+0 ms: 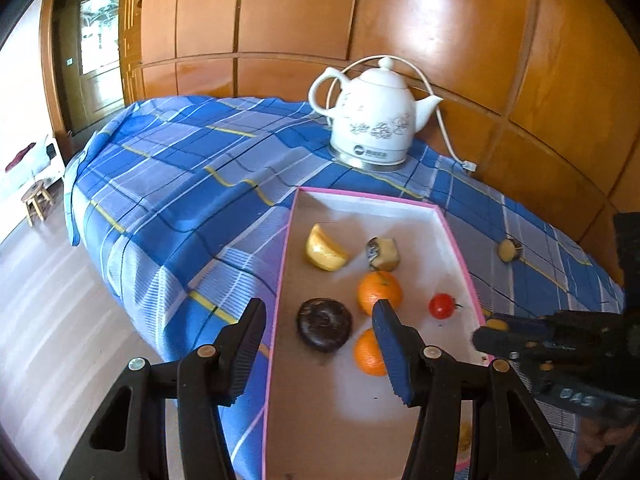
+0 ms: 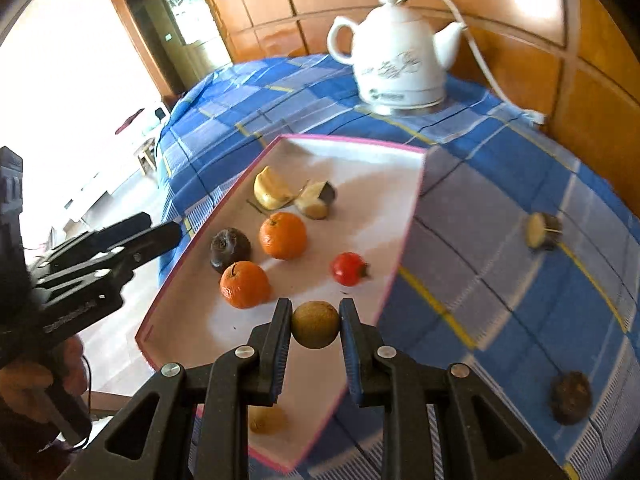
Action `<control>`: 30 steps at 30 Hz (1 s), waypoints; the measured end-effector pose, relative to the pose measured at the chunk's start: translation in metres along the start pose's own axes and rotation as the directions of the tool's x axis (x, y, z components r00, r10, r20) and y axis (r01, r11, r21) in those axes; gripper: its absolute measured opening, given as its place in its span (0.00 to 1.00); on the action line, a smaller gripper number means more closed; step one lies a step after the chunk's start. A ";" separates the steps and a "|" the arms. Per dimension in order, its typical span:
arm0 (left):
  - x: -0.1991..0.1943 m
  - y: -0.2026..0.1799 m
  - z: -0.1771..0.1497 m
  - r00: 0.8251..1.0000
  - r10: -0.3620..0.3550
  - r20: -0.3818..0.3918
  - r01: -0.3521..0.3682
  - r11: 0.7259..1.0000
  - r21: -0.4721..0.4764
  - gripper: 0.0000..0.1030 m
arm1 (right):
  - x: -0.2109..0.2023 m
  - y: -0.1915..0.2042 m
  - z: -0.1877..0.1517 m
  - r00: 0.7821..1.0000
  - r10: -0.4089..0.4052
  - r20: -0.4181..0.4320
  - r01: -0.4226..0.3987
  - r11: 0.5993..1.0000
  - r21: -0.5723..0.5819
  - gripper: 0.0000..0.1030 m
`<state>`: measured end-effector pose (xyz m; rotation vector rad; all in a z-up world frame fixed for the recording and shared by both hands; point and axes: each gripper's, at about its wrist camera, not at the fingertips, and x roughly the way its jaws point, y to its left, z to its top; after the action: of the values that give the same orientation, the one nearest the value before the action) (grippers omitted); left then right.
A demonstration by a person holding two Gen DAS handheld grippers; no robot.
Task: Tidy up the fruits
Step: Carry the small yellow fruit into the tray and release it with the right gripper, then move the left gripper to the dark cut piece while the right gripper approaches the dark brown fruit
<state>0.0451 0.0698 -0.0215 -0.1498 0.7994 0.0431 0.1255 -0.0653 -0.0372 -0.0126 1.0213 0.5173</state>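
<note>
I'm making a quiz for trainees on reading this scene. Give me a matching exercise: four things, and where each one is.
Things:
1. white kettle
2. small red fruit
3. round brownish-green fruit
4. cut fruit piece with dark skin

Places:
A. inside the pink-rimmed tray
B. between the right gripper fingers
C. on the checked cloth, outside the tray
D. at the far end of the table, by the wood-panelled wall

Pairs: 1-D, 2-A, 3-B, 4-C
</note>
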 end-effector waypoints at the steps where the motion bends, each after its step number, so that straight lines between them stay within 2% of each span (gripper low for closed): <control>1: 0.001 0.002 -0.001 1.000 0.003 -0.005 -0.003 1.000 -0.005 0.55 | 0.006 0.001 0.000 1.000 0.004 -0.008 -0.004 1.000 0.001 0.24; 7: 0.004 0.002 -0.007 1.000 -0.008 -0.018 0.008 1.000 -0.001 0.55 | 0.013 0.001 -0.006 1.000 -0.011 -0.012 0.011 1.000 0.015 0.30; 19: -0.004 -0.029 -0.013 0.997 -0.069 -0.022 0.070 0.994 0.078 0.55 | -0.021 -0.011 -0.026 0.997 -0.060 0.038 0.058 0.997 0.053 0.30; 30: -0.010 -0.048 -0.018 0.995 -0.093 -0.029 0.096 0.987 0.127 0.55 | -0.045 -0.029 -0.042 0.989 -0.134 0.061 0.130 0.989 0.070 0.31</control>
<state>0.0298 0.0201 -0.0213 -0.0662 0.8150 -0.1002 0.0853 -0.1198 -0.0290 -0.0042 0.9660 0.3608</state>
